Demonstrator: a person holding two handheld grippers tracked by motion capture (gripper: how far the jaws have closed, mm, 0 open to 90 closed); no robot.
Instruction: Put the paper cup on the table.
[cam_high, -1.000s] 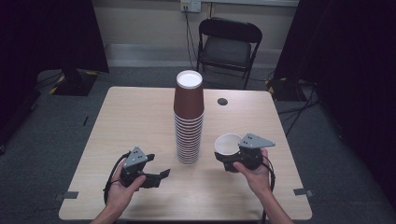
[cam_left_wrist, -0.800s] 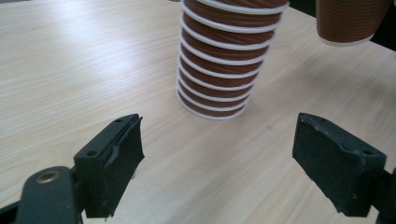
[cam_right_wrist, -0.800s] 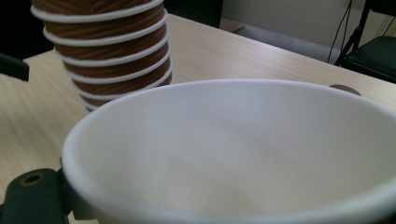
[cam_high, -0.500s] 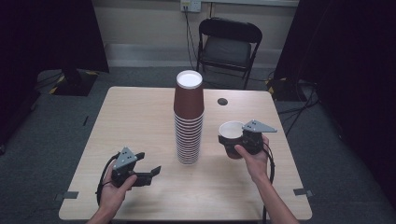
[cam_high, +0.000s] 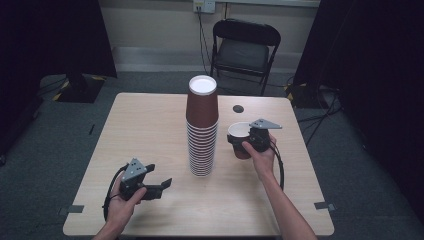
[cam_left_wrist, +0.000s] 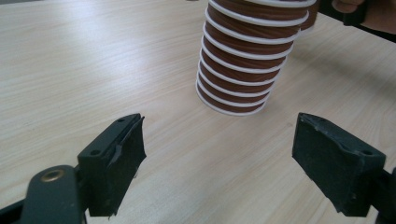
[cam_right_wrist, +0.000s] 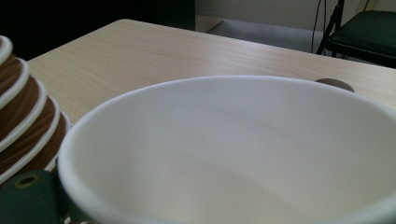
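on pale woodgrain table (cam_high: 150, 130) | tapered ribbed brown cup stack (cam_high: 202, 130) | left tool (cam_left_wrist: 219, 163) released | right tool (cam_high: 248, 141) grasping white-lined cup (cam_high: 239, 140)

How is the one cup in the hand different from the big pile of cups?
The single cup stands mouth up, showing its white inside; the cup stack stands upside down. The right tongs hold the single cup; the open left tongs hold nothing, short of the stack. Both are brown paper with white rims.

High view: above, facing forward-down over whole desk (cam_high: 150, 125). Left gripper view: low over the desk, near cup stack (cam_left_wrist: 247, 56). Right gripper view: tight on held cup (cam_right_wrist: 243, 154). All share the stack.
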